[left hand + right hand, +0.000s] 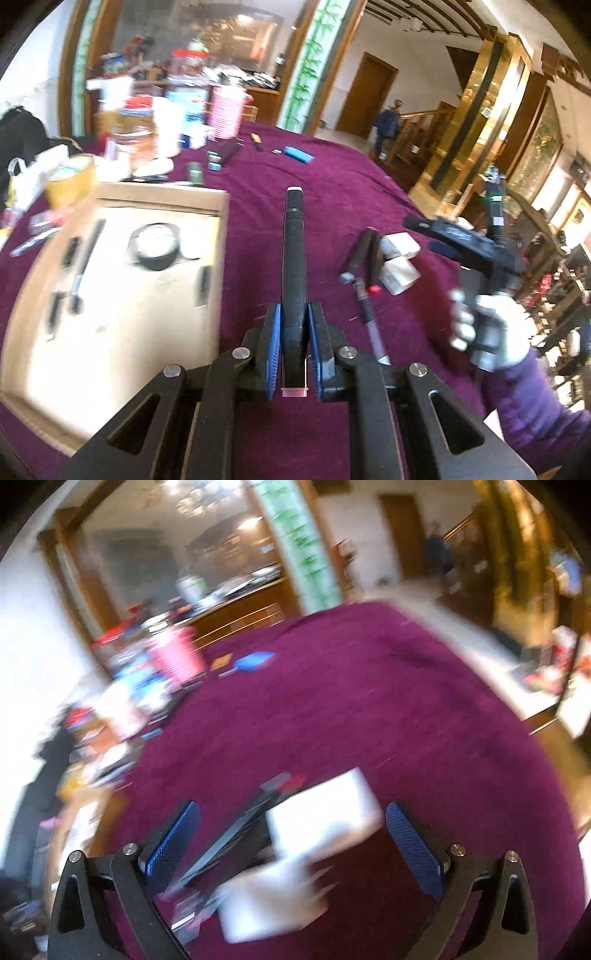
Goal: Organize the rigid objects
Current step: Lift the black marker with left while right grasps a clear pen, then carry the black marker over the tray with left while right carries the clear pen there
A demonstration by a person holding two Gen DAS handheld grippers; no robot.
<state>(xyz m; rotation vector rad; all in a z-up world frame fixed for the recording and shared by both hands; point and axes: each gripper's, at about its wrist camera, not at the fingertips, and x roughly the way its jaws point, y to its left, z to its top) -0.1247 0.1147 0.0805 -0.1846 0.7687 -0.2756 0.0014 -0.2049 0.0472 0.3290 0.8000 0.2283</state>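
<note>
My left gripper (294, 343) is shut on a long black marker-like pen (293, 258) with a pale cap, held over the purple tablecloth just right of the cardboard box (207, 195). The box holds several pens and a black tape roll (155, 245). My right gripper (291, 842) is open and empty, its blue pads either side of two white blocks (325, 812) and dark pens (229, 834) on the cloth. In the left wrist view the right gripper (424, 227) hovers over those white blocks (400, 266) and pens (360, 254). The right wrist view is blurred.
Clutter of jars, a pink cup (225, 114), a yellow cup (70, 181) and packets lines the table's far left. A blue lighter (298, 154) and small items lie at the far middle. The table edge (424, 199) curves along the right.
</note>
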